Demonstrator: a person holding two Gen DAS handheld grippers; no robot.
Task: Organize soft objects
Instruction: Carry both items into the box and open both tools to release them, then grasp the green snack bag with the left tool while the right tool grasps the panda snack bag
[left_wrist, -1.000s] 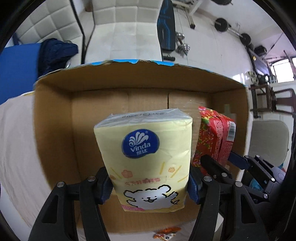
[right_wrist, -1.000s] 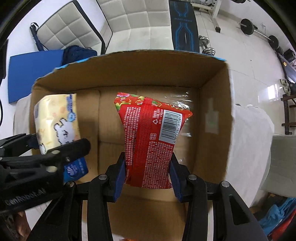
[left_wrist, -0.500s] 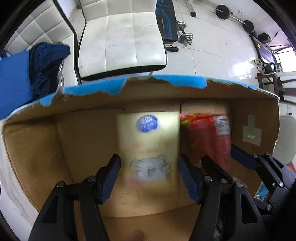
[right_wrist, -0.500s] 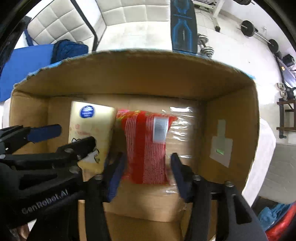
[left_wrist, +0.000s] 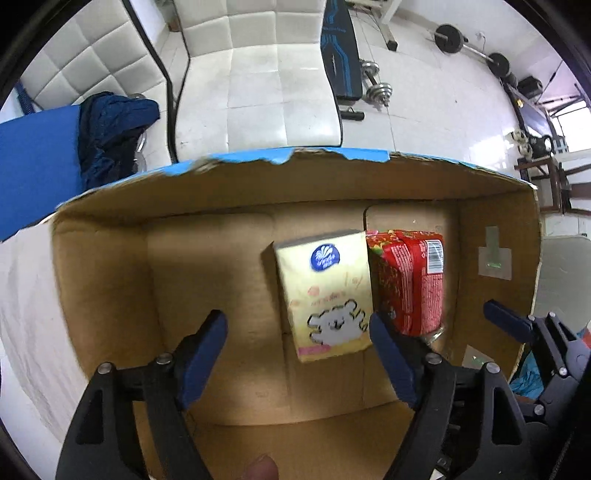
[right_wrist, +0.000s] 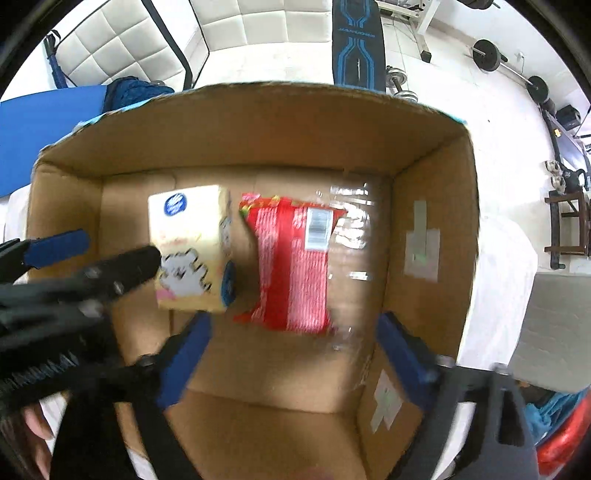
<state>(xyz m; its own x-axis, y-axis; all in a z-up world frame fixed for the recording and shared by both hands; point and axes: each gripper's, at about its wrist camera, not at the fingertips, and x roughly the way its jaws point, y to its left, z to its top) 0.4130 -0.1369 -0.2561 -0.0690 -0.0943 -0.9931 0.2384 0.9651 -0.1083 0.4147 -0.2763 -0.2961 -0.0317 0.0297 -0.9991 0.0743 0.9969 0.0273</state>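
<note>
A yellow Vinda tissue pack (left_wrist: 327, 291) and a red snack pack (left_wrist: 410, 277) lie side by side on the floor of an open cardboard box (left_wrist: 110, 266). My left gripper (left_wrist: 297, 354) is open and empty above the box, its right finger close to the tissue pack. In the right wrist view the tissue pack (right_wrist: 188, 247) and red pack (right_wrist: 295, 266) lie below my right gripper (right_wrist: 291, 358), which is open and empty. The left gripper's fingers (right_wrist: 110, 266) cross the left of that view.
The box stands on a white cloth-covered surface (left_wrist: 22, 295). Behind it are a white padded chair (left_wrist: 258, 81), a blue mat with dark clothing (left_wrist: 110, 129), a weight bench and dumbbells (left_wrist: 376, 92). A white cloth (right_wrist: 498, 280) lies right of the box.
Both grippers lowered their packs into the box, opened and let them go. The packs now lie on the box floor and both grippers have drawn back upward.
</note>
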